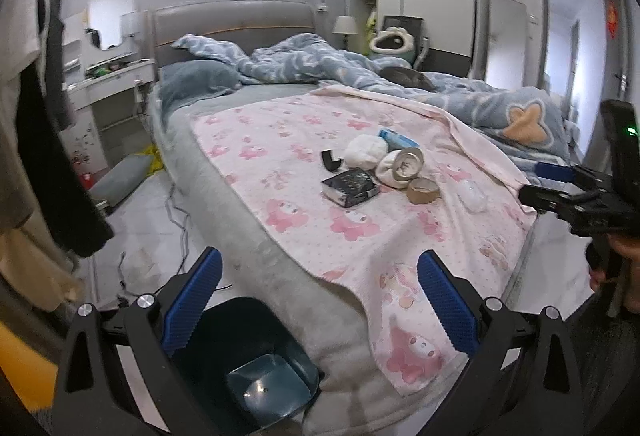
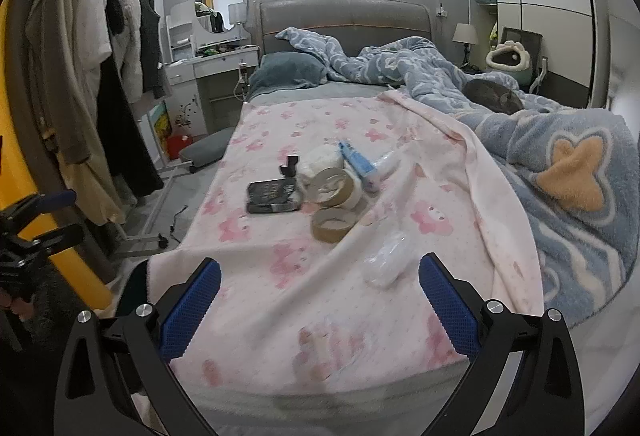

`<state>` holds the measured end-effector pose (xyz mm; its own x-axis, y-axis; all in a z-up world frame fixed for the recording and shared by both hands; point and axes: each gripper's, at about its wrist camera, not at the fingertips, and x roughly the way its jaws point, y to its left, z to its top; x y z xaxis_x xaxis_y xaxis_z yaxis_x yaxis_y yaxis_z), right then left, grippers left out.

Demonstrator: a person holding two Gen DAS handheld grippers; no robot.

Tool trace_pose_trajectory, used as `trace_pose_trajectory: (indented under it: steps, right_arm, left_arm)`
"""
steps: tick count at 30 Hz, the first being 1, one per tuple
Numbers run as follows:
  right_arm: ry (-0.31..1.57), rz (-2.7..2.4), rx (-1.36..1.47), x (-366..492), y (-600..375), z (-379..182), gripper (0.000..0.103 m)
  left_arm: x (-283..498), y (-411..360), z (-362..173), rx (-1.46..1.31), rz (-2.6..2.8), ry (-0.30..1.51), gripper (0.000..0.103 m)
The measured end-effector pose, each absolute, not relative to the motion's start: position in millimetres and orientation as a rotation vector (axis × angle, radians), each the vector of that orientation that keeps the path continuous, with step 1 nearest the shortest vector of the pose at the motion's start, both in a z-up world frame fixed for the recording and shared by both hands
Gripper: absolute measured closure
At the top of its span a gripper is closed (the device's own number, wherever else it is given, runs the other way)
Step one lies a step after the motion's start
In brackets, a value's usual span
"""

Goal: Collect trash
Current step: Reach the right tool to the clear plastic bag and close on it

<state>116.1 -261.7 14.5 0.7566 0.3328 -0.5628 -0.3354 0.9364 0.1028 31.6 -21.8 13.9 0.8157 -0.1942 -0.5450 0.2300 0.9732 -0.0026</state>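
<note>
Lying on the pink blanket (image 2: 280,276), the trash forms a cluster mid-bed: a clear crumpled wrapper (image 2: 386,264) nearest you, a tape roll (image 2: 333,225), a dark box (image 2: 274,197), white wads (image 2: 320,160). Your right gripper (image 2: 320,306) hovers spread wide and empty; your left gripper (image 1: 319,302), also released, hangs above a dark bin (image 1: 256,364) on the floor.

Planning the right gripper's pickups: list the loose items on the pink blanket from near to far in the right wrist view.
Clear plastic wrapper → brown tape roll → black box → black clip.
</note>
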Motion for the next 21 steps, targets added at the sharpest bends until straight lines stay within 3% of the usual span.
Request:
trace_pose_trajectory:
  steps: [1, 3, 5, 9, 14, 21]
  right_arm:
    - [0.636, 0.358, 0.033, 124, -266, 10, 0.004]
    - [0.678, 0.33, 0.085, 138, -274, -1, 0.018]
    - [0.695, 0.297, 0.111, 146, -277, -7, 0.023]
    - [0.719, 0.254, 0.142, 156, -281, -17, 0.024]
    - [0.742, 0.245, 0.163, 172, -283, -29, 0.034]
    - [0.768, 0.231, 0.175, 193, -286, -48, 0.034]
  left_arm:
    - [37, -23, 12, 0.06, -0.249, 0.584, 0.004]
    - [47, -25, 10, 0.053, -0.281, 0.595, 0.004]
    - [57, -28, 7, 0.06, -0.297, 0.599, 0.004]
    - [78, -35, 1, 0.102, -0.328, 0.605, 0.005]
    - [110, -36, -7, 0.068, -0.353, 0.635, 0.006]
    - [140, -52, -11, 0.069, -0.399, 0.642, 0.011]
